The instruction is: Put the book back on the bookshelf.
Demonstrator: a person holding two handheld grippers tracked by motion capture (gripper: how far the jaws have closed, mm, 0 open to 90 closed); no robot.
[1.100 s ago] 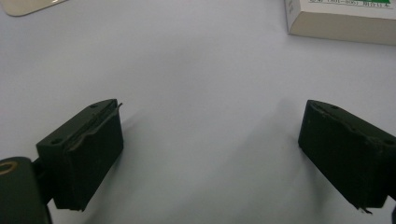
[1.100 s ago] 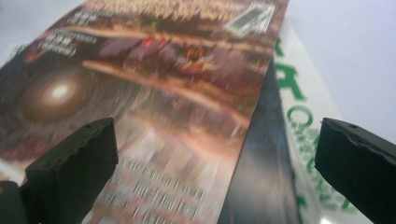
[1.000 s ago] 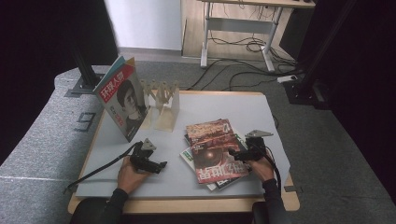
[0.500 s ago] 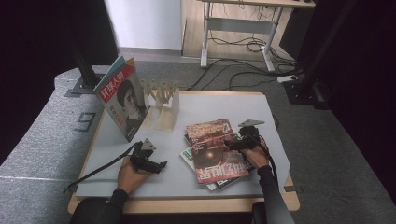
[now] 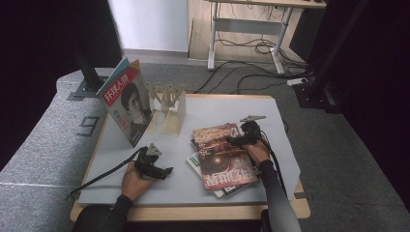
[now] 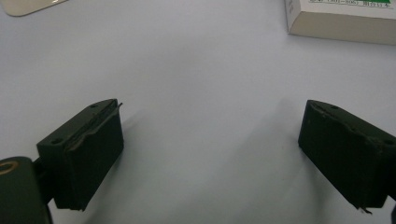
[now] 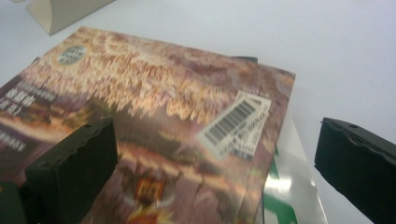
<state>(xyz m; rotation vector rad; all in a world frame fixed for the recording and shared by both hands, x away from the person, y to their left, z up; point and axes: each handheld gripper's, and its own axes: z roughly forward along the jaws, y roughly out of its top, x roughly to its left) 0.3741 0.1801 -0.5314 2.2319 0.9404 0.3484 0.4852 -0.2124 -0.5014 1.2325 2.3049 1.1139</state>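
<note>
A stack of magazines [image 5: 223, 162] lies right of centre on the white table [image 5: 212, 108]; the top one has a reddish-brown cover [image 7: 154, 93] with a barcode label. My right gripper [image 5: 233, 141] hovers over the far right corner of that cover, and in the right gripper view it [image 7: 215, 158] is open, the jaws straddling the cover's edge and holding nothing. Low over bare tabletop at the front left, my left gripper [image 5: 164, 171] points right; in the left gripper view it [image 6: 210, 154] is open and empty.
A wooden slotted rack [image 5: 169, 108] stands at the back left with one magazine [image 5: 126, 107] upright in it. A green-and-white magazine [image 7: 285, 191] pokes out under the top one. A book corner [image 6: 341, 21] lies ahead of the left jaws. Cables trail toward the person.
My right gripper has moved away from the person and slightly left, from the stack's right side to its far corner. The left gripper has stayed put.
</note>
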